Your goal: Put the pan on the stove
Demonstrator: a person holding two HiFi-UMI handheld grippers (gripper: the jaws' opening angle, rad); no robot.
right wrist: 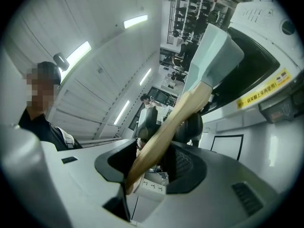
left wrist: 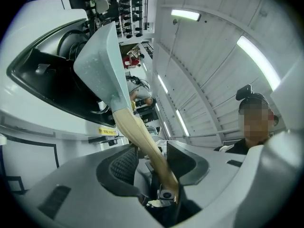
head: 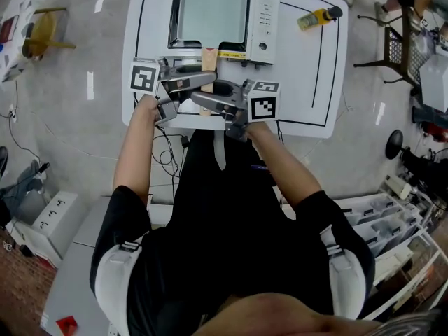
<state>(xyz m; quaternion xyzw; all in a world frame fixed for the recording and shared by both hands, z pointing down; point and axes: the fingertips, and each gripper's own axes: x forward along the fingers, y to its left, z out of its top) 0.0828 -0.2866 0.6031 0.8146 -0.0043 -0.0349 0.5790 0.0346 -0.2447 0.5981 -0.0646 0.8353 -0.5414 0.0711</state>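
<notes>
At white table (head: 302,82), head view: pale square pan (head: 210,9) over white stove (head: 263,19), resting or lifted unclear; wooden handle (head: 208,56) points toward person; left gripper (head: 192,82) and right gripper (head: 210,98) meet at it

Left gripper view: jaws clamped on wooden handle (left wrist: 142,137)

Right gripper view: jaws clenched on same handle (right wrist: 175,122), yellow label (right wrist: 263,91) on stove front

Count taken from the head view.

- Pale grey-green square metal pan (head: 212,9) with wooden handle, top centre: 1.
- White box-shaped stove (head: 264,12), top centre: 1.
- White table (head: 308,82): 1.
- Grey two-jaw grippers, centre: 2, the left gripper (head: 208,80) and the right gripper (head: 203,98).
- Yellow-and-black handheld object (head: 316,17), upper right: 1.
- Yellow round stool (head: 42,33), upper left: 1.
- Black mesh chair (head: 392,44), upper right: 1.
</notes>
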